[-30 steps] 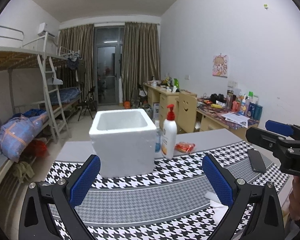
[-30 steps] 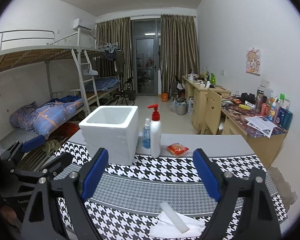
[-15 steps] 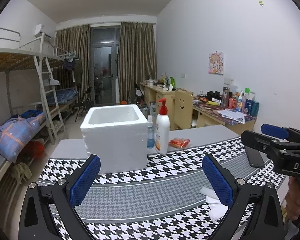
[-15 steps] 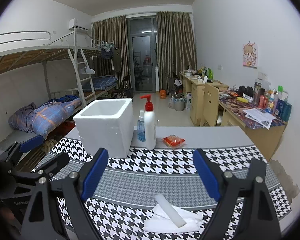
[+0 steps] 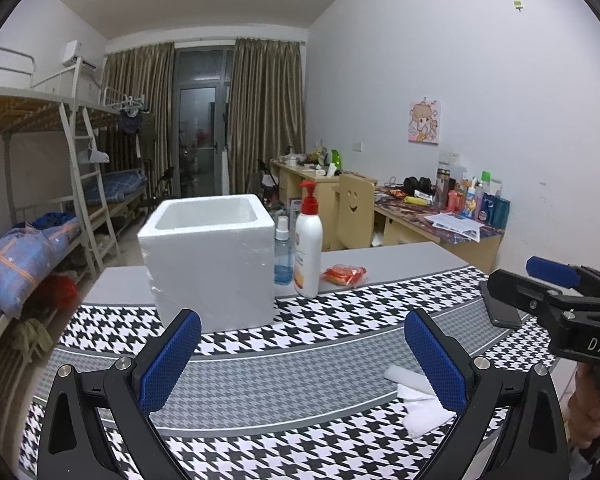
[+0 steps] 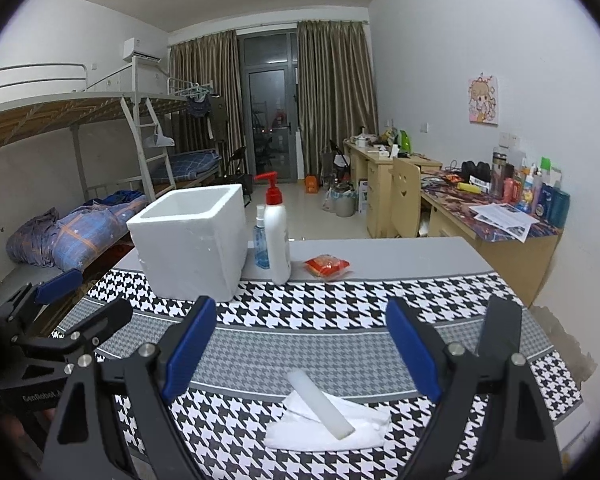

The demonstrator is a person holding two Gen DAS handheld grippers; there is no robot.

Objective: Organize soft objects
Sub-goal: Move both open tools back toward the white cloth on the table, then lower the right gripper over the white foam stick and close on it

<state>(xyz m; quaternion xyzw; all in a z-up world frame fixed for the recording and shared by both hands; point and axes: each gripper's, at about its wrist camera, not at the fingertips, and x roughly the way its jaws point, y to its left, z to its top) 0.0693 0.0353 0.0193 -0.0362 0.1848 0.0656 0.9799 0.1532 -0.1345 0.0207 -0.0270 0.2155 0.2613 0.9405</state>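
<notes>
A folded white cloth (image 6: 364, 428) lies on the houndstooth tablecloth (image 6: 340, 312) with a white foam cylinder (image 6: 320, 404) across it. My right gripper (image 6: 300, 356) hovers just behind it, open, with nothing between its blue pads. In the left wrist view the cloth (image 5: 424, 412) and the cylinder (image 5: 408, 378) sit by the right finger. My left gripper (image 5: 302, 360) is open and empty above the table. A white foam box (image 5: 208, 264) stands open-topped at the back left. The right gripper (image 5: 556, 292) shows at the right edge.
Beside the box (image 6: 192, 240) stand a white pump bottle (image 6: 278, 236) and a small blue spray bottle (image 6: 261, 240). An orange packet (image 6: 326, 266) lies to their right. A dark phone (image 5: 500, 312) rests near the table's right edge. Bunk beds and desks line the room.
Both grippers have sunk a little toward the table, so the box and bottles sit further left in both views. Jaws stayed wide. Nothing on the table moved.
</notes>
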